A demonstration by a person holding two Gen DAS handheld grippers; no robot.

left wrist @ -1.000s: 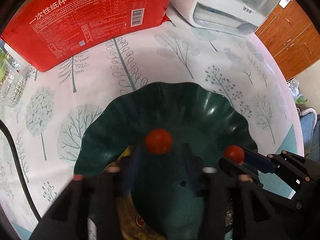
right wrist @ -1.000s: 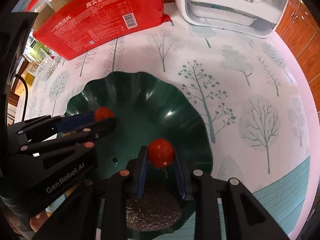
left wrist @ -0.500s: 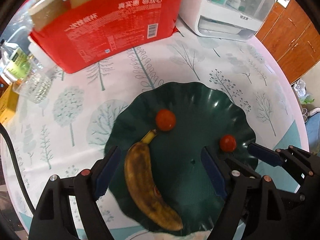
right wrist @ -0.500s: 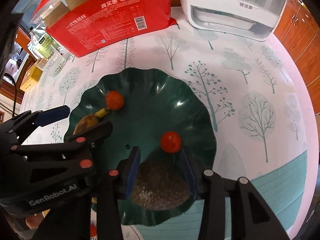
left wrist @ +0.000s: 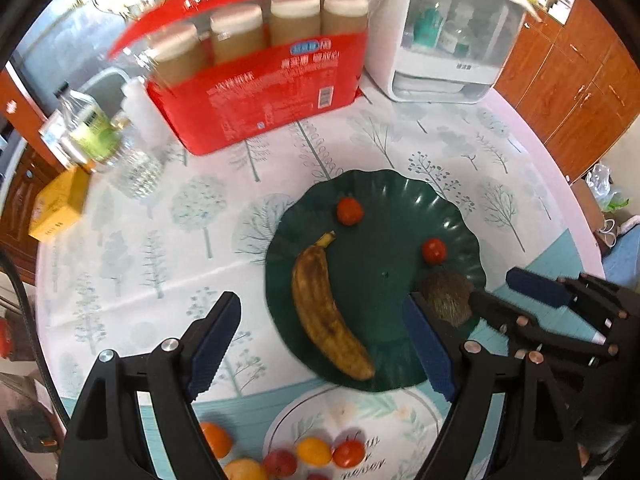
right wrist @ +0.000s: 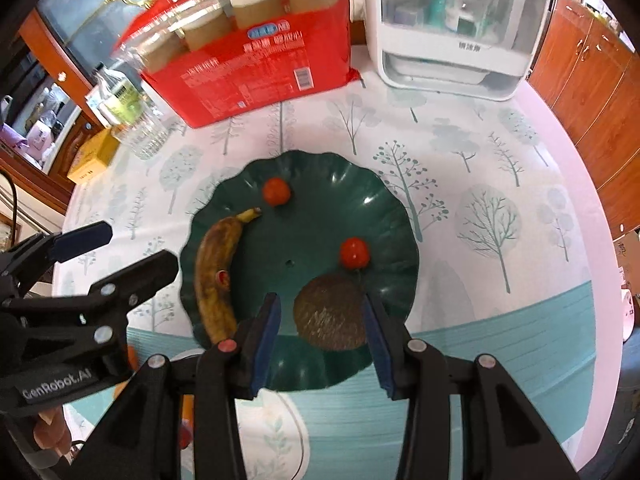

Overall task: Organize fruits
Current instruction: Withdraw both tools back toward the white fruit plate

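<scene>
Surface: tree-print cloth (right wrist: 480, 184) under both tools, red cup pack (right wrist: 256, 68) and white appliance (right wrist: 452, 28) far ahead of them.
Green plate (left wrist: 452, 208): straight ahead of and below both tools; it carries a banana (left wrist: 320, 304), two tomatoes (left wrist: 349, 211) (left wrist: 434, 251) and a brown kiwi (right wrist: 330, 312).
Left tool (left wrist: 320, 344): jaws wide, nothing between them; they have just been opening, and the banana lies below the gap, not held.
Right tool (right wrist: 322, 320): jaws partly apart and empty; they have just been opening, with the kiwi below the gap and the nearer tomato just beyond the tips.
White plate (left wrist: 380, 428): right under the left tool's base, with more small fruits (left wrist: 314, 451) waiting on it.
Step in hand, as I judge it: both tomatoes are set down, so go back for the next fruit.
Doing it well: clear the green plate's rim before swinging back, keep the two tools apart, then centre one round fruit between the pads and close gently, as it may roll.
</scene>
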